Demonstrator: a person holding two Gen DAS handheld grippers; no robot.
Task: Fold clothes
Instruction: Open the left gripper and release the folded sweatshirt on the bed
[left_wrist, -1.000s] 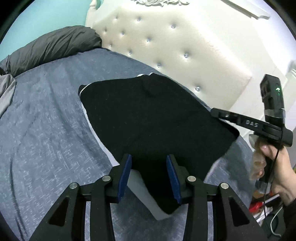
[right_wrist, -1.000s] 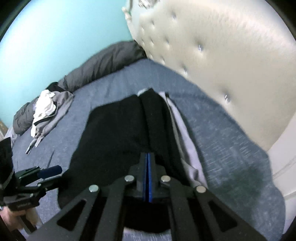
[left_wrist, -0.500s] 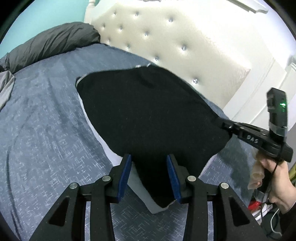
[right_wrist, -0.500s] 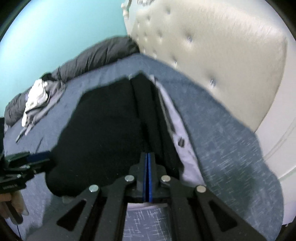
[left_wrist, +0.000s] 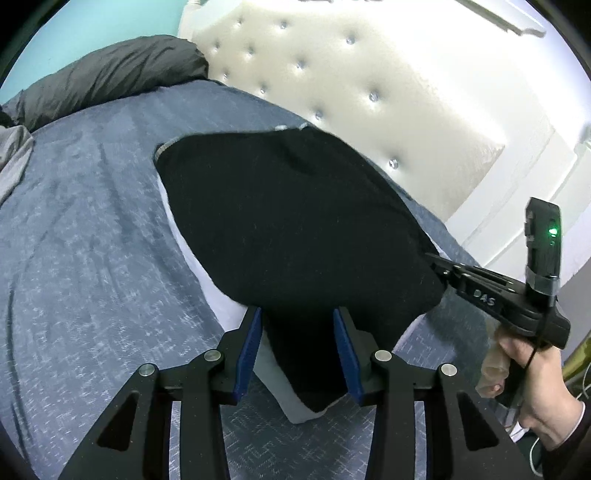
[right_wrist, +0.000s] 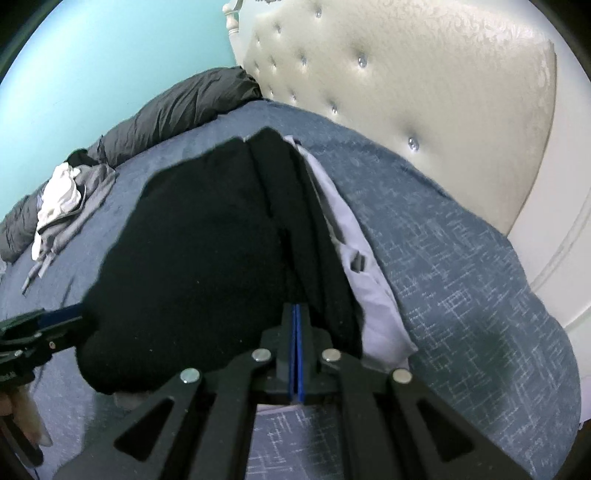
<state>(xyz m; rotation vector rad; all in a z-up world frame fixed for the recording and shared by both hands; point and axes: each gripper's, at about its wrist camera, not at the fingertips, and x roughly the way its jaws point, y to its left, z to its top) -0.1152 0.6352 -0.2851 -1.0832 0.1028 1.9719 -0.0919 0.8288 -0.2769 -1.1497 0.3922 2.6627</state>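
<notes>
My left gripper (left_wrist: 297, 354) has its fingers spread, the black garment (left_wrist: 295, 229) draped between them over the bed (left_wrist: 85, 266). My right gripper (right_wrist: 296, 347) is clenched on that garment's edge, the white layer (right_wrist: 373, 291) just right of its fingers.

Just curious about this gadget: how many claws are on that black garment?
2. The right claw is shut on the near edge of the black garment; the left claw stands open around another corner of it, not pinching. None seems hidden.
</notes>
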